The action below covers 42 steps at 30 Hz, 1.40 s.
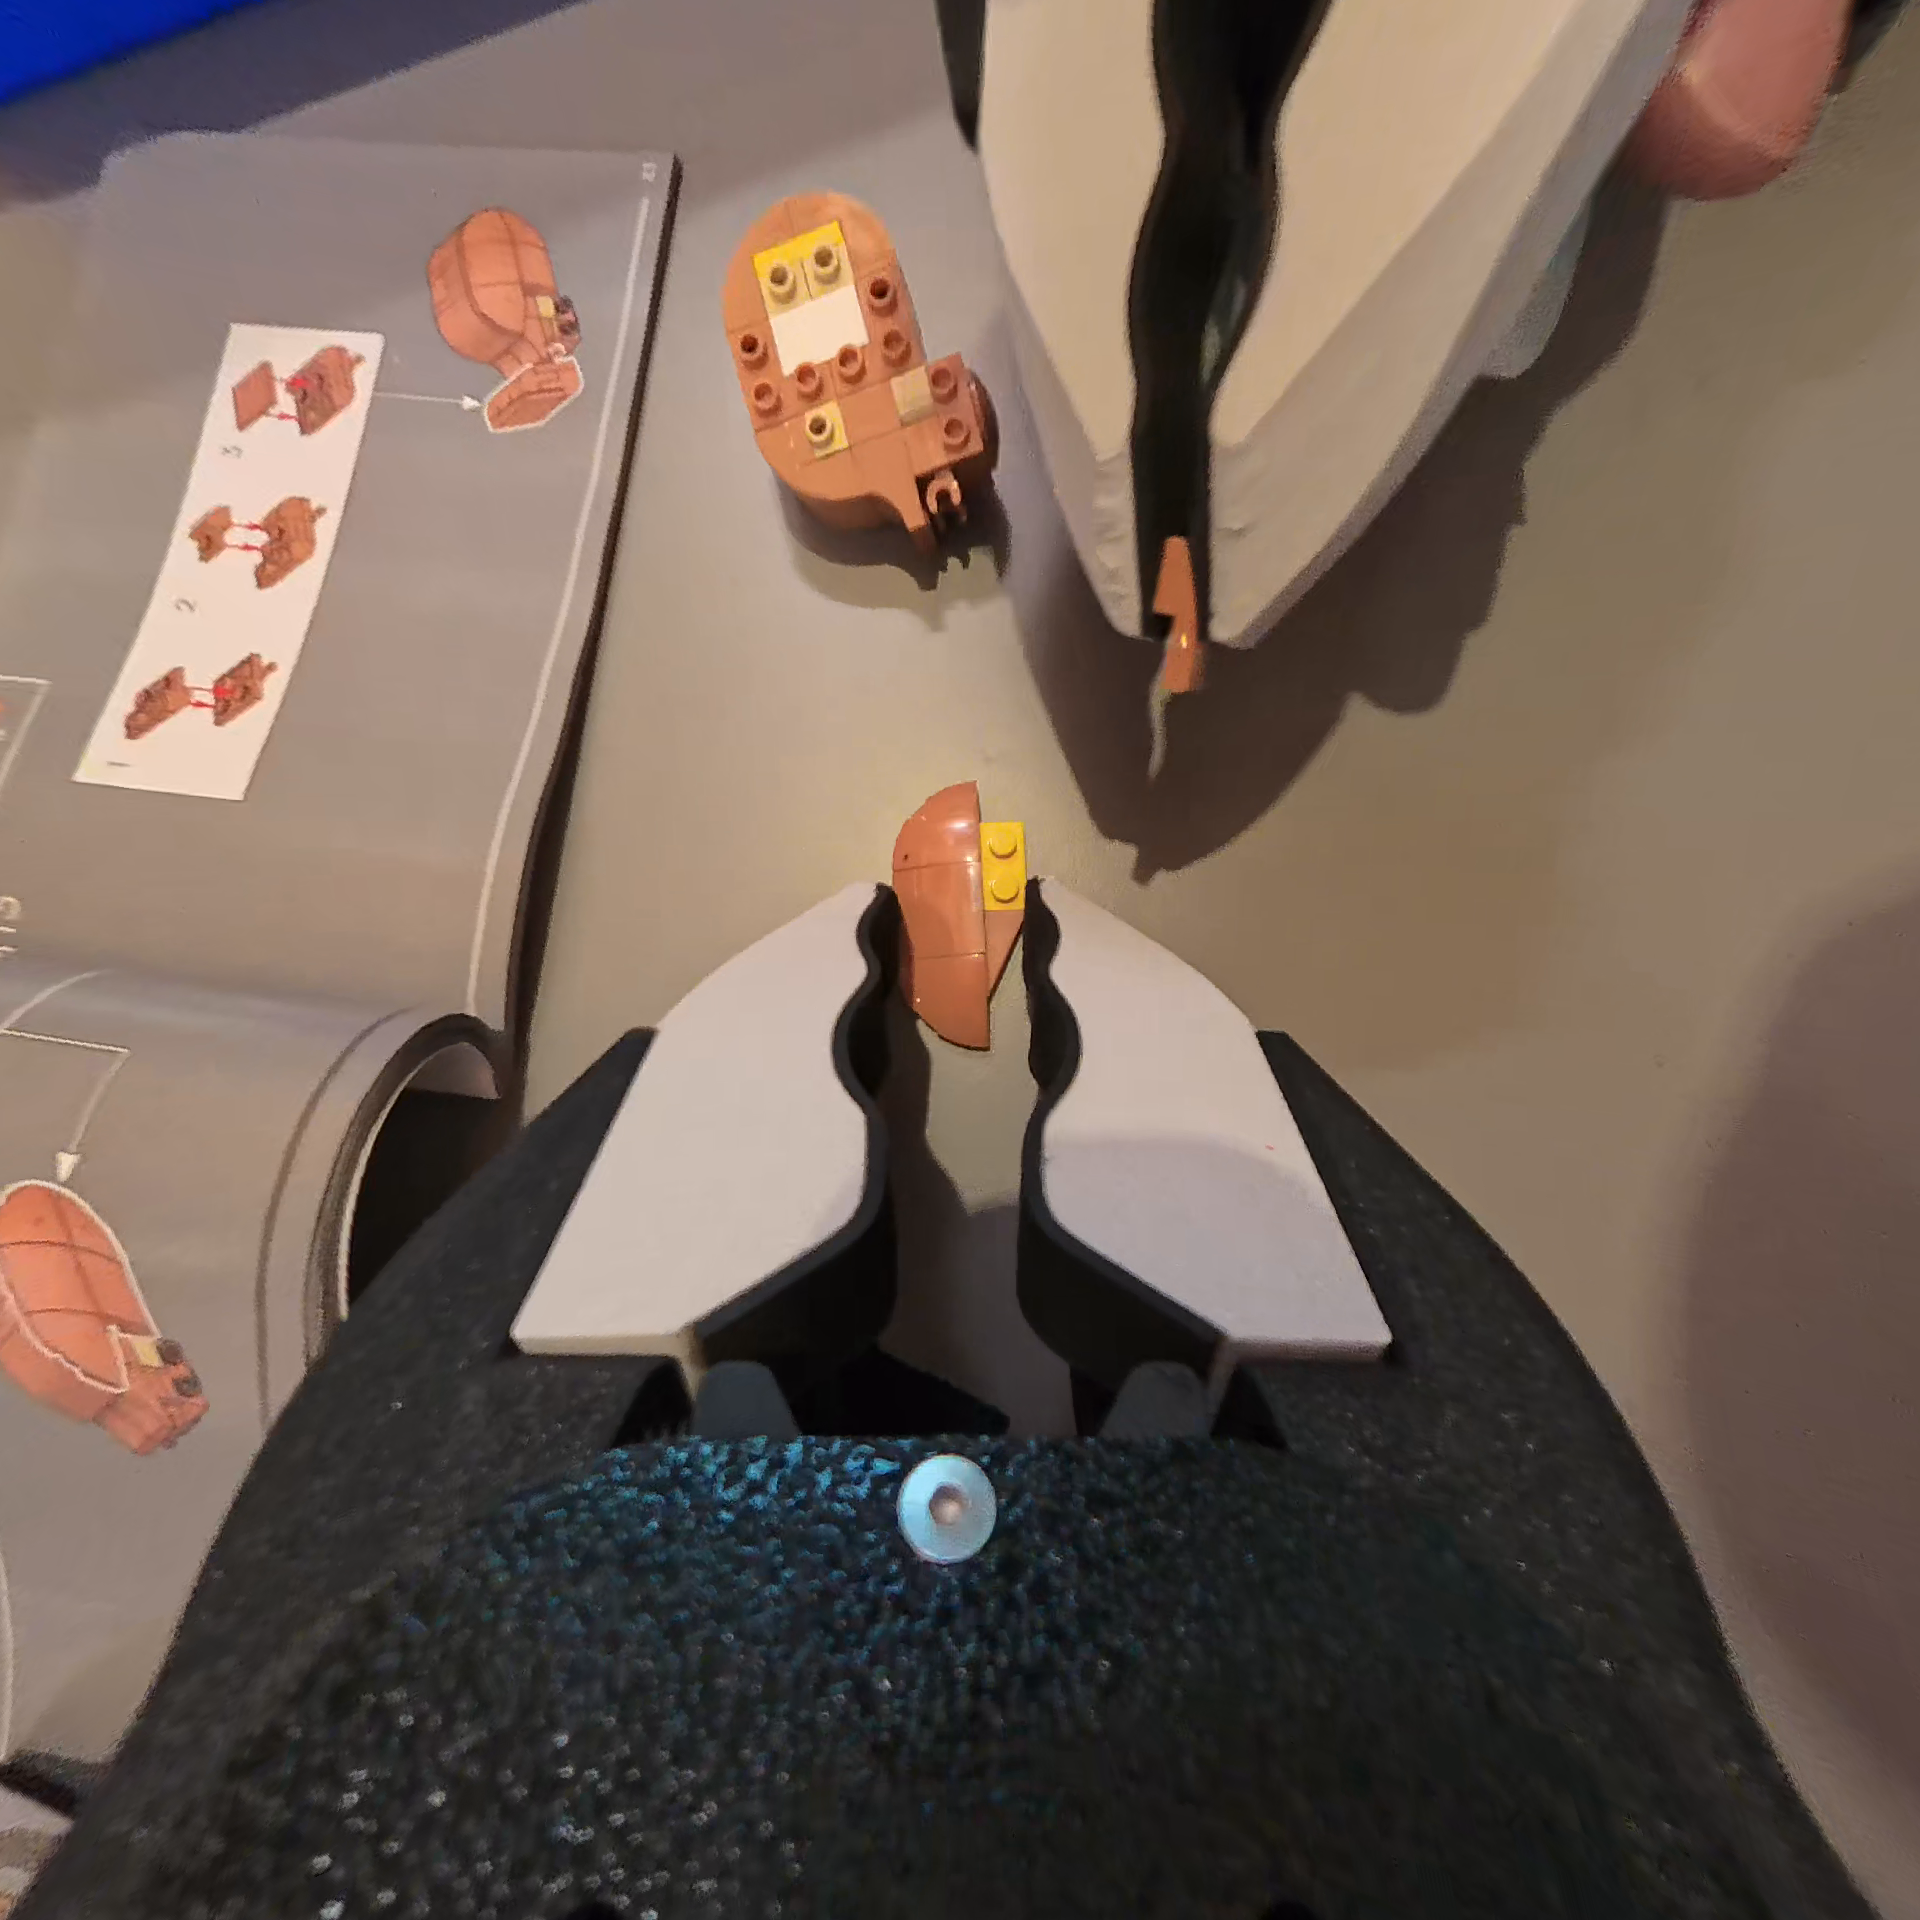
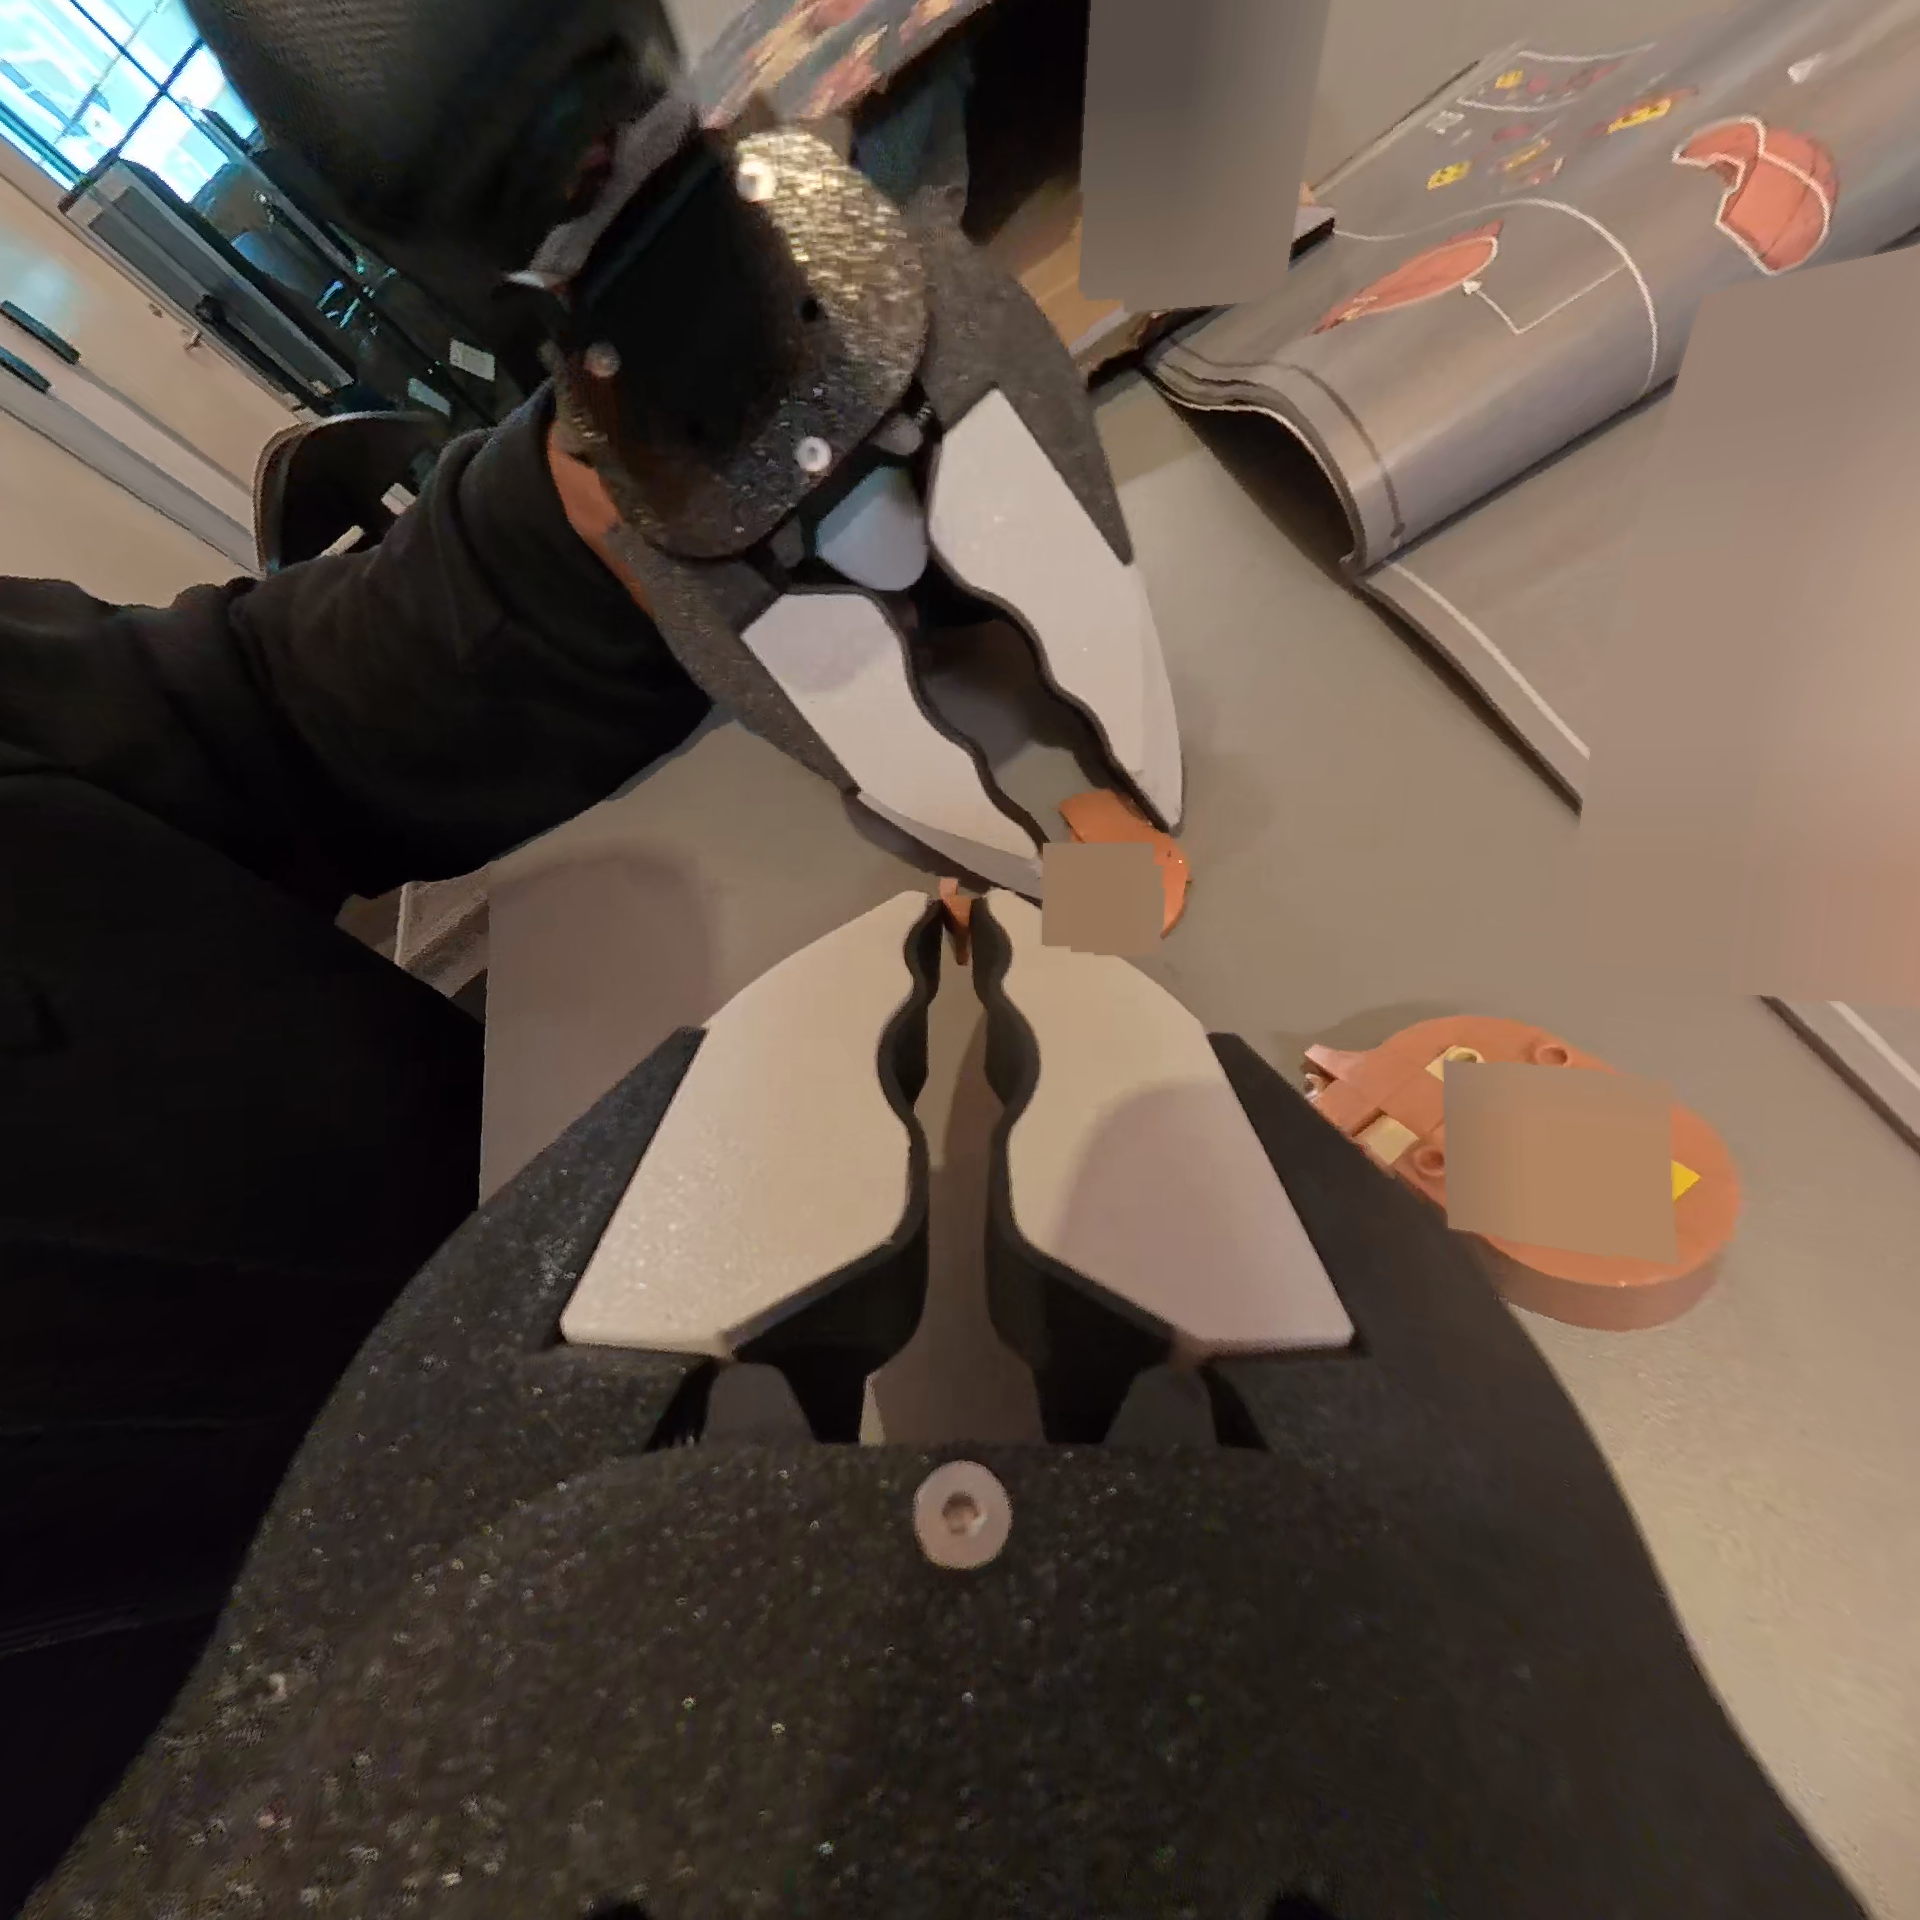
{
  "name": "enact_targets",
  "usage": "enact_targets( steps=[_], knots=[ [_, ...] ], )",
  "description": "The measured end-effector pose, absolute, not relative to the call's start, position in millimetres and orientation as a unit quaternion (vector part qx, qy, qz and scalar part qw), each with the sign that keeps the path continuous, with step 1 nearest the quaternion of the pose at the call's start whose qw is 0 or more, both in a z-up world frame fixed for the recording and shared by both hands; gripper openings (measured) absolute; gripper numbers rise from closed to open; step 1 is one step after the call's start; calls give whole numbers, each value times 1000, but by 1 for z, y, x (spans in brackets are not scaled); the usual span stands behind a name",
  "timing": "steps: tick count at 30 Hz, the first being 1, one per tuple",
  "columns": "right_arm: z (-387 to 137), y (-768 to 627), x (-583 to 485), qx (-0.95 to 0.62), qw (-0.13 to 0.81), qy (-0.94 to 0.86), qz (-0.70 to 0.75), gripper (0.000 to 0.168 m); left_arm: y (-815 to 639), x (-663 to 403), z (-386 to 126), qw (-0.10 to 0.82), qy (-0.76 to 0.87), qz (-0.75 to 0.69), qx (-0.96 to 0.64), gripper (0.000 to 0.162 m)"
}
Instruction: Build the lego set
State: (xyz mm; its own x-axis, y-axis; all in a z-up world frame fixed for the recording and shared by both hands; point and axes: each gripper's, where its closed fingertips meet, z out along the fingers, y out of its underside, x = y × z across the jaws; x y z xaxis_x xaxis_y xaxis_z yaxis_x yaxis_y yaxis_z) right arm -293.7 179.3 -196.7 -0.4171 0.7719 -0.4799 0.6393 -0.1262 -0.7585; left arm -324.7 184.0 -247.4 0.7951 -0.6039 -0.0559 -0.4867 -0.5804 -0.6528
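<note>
My left gripper is closed on a small brown curved lego assembly with a yellow two-stud plate on its flat side. Both pads touch it, low over the grey table. The right wrist view shows the same gripper with the brown assembly at its tips. My right gripper is shut on a thin small brown lego piece. In the left wrist view it hangs just right of and beyond my left gripper, the brown piece sticking out of its tips.
A larger brown lego body with studs and tan and white parts lies on the table, and also shows in the right wrist view. An open instruction booklet lies at the left. A person's dark sleeve reaches in behind the left gripper. One gripper's finger ends stand about 6 centimetres off the other's.
</note>
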Motion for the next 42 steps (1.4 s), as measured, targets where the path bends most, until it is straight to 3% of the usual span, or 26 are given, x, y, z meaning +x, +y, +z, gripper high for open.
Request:
enact_targets(
  steps=[12,27,28,29,35,42],
  knots=[
    [-188,187,-297,-582,13,-585,564,5,190,-314,-197,491,309,13,-815,22],
    [-182,194,-300,-592,3,-550,589,6,196,-311,-182,533,317,77,-781,22],
    [-182,194,-301,-593,3,-549,588,6,196,-310,-182,534,318,78,-779,21],
    [-183,195,-301,-595,2,-548,588,5,195,-308,-181,537,323,75,-776,0],
    [-186,195,-301,-599,1,-550,582,5,196,-317,-194,514,310,70,-797,0],
    [-190,197,-301,-600,18,-567,565,5,194,-351,-233,417,186,-9,-889,37]
  ],
)
